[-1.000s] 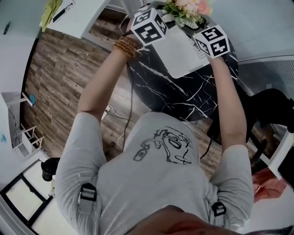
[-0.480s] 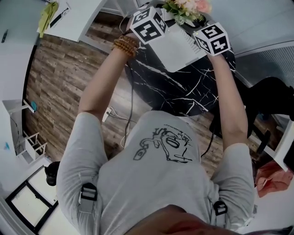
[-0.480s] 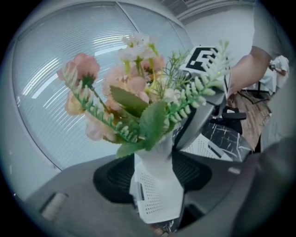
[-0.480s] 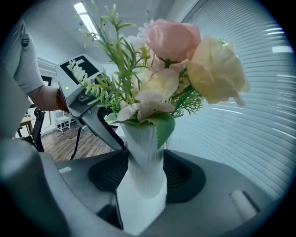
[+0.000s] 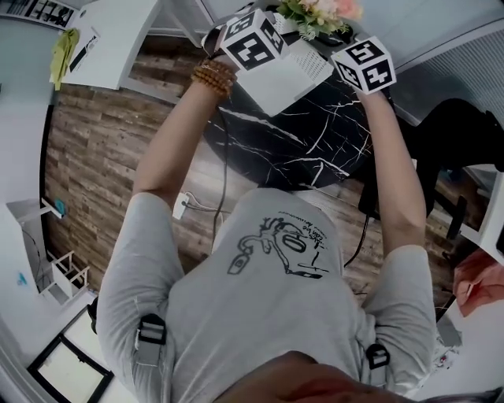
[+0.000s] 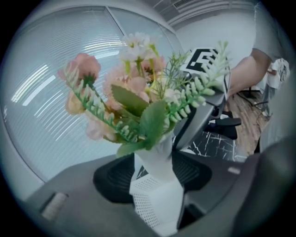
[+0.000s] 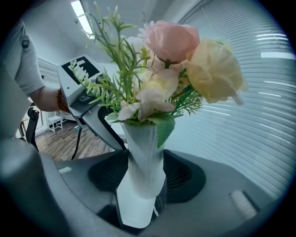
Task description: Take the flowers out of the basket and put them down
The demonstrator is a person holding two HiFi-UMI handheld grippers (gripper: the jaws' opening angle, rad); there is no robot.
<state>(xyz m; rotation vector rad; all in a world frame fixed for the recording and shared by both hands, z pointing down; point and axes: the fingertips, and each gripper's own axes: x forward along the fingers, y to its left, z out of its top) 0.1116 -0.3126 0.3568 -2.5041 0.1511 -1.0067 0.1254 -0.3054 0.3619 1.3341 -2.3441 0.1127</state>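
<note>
basket (image 5: 279, 75) and table (image 5: 315, 142) drift left below | left gripper (image 6: 155, 178) and right gripper (image 7: 143, 175) stay clamped on vase (image 7: 144, 150) of flowers (image 5: 319, 12) | bunch looks out, set-down next

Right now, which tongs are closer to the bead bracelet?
Left. The left tongs are just ahead of the bead bracelet, on that arm; the right tongs are across the flowers.
</note>
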